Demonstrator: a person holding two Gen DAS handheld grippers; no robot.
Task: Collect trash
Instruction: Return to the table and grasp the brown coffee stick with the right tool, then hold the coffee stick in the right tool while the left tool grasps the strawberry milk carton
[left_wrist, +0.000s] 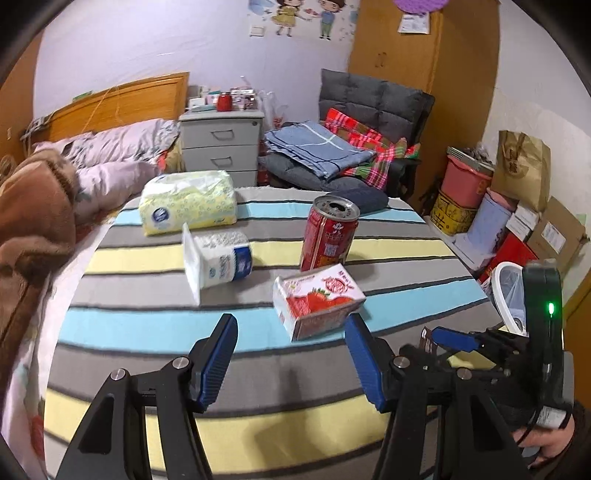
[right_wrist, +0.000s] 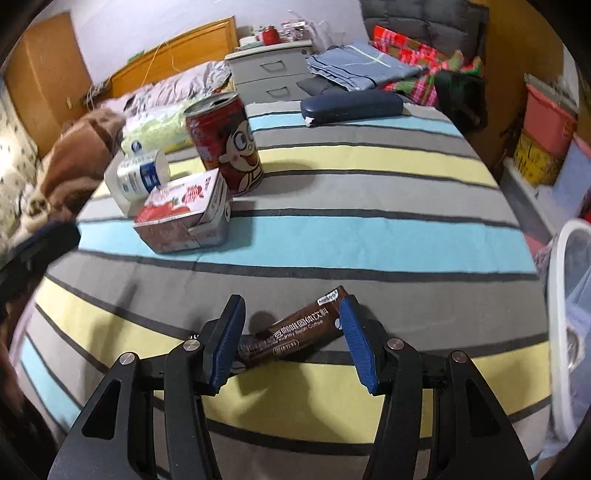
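**Two hand-held grippers over a striped bench with trash laid out**

The bench (left_wrist: 155, 325) is covered with a cloth striped in grey, light blue and pale yellow. The left hand-held gripper (left_wrist: 291, 354) hangs above the near part of the cloth with its blue-padded jaws apart and nothing between them. Just beyond its right finger lies a small red-and-white strawberry drink carton (left_wrist: 317, 301) on its side. Behind the carton stands an opened red metal can (left_wrist: 328, 232), upright. To the left of the can a white plastic yoghurt cup with a blue label (left_wrist: 218, 260) lies tipped over, and a soft pack of tissues in yellow-green wrapping (left_wrist: 188, 203) sits toward the far left corner. A dark blue case (right_wrist: 351, 103) lies at the far edge.

The right hand-held gripper (right_wrist: 291, 332) is lowered near the bench's near edge, jaws apart on either side of a brown coffee sachet (right_wrist: 295, 330) lying flat on the cloth; whether the pads touch it cannot be told. A white-rimmed bin with a plastic liner (right_wrist: 565, 295) stands beside the right edge.
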